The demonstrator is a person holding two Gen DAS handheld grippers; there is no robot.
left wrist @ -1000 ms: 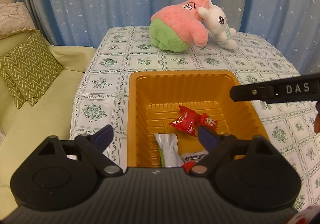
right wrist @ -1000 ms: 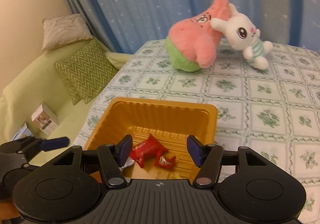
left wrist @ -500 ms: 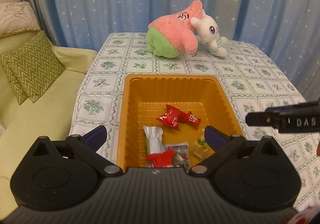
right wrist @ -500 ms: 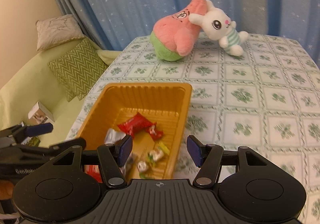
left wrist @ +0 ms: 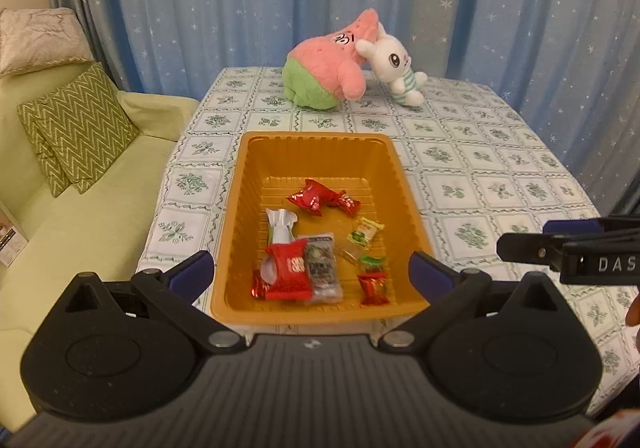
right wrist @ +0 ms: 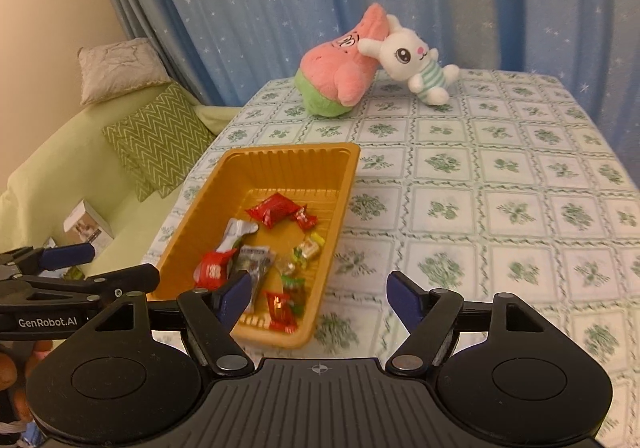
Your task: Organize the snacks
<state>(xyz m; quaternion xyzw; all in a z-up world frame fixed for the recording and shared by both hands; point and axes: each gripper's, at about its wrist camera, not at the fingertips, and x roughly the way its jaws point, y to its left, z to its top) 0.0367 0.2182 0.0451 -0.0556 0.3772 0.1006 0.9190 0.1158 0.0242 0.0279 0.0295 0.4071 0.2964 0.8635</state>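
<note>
An orange plastic tray (left wrist: 316,151) sits at the near left of the table and also shows in the right wrist view (right wrist: 292,159). It holds several wrapped snacks: red packets (left wrist: 290,274), a white packet (left wrist: 280,226), a grey packet (left wrist: 322,264) and small yellow-green candies (left wrist: 366,232). My left gripper (left wrist: 312,274) is open and empty, just in front of the tray's near rim. My right gripper (right wrist: 318,292) is open and empty, over the tray's near right corner. Its fingers show at the right edge of the left wrist view (left wrist: 568,248).
A pink and green plush (left wrist: 328,75) and a white bunny plush (left wrist: 396,67) lie at the table's far side. A green sofa (left wrist: 80,215) with zigzag cushions (left wrist: 76,127) stands left of the table. Blue curtains hang behind. The tablecloth (right wrist: 500,207) is floral-checked.
Both grippers have pulled back and up from the tray, so more of the tray and its snacks are in view. Both stay open and empty.
</note>
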